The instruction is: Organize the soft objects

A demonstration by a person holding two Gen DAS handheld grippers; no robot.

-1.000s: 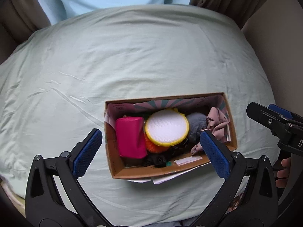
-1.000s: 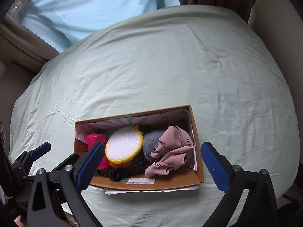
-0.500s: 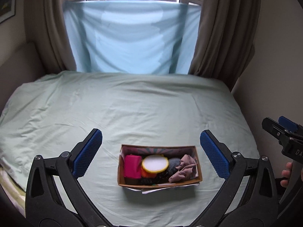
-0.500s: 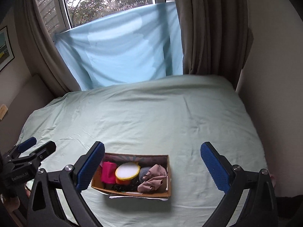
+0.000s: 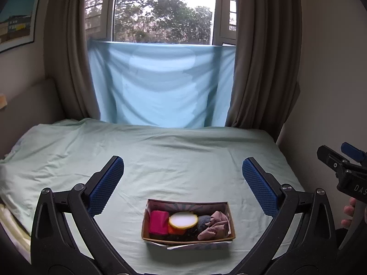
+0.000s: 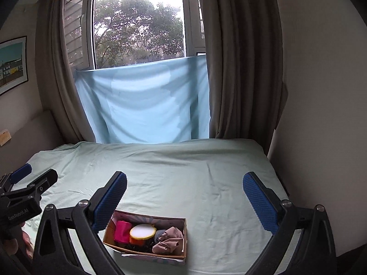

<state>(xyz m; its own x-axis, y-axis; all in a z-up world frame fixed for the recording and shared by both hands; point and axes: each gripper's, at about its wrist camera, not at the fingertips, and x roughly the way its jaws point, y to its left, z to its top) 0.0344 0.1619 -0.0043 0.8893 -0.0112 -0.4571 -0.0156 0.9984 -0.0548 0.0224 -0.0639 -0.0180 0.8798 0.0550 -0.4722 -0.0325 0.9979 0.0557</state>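
Both grippers, left and right, hang spread and empty; I'd judge the limp, light pink cloth, at the box's three o'clock end, best pinched by a top fold.

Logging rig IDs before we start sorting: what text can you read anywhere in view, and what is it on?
"GenRobot.AI": on the left tongs body.
"DAS", cut off by the frame edge: on the right tongs body.
White label under the cardboard box: too small to read.
Wall poster: no legible text.
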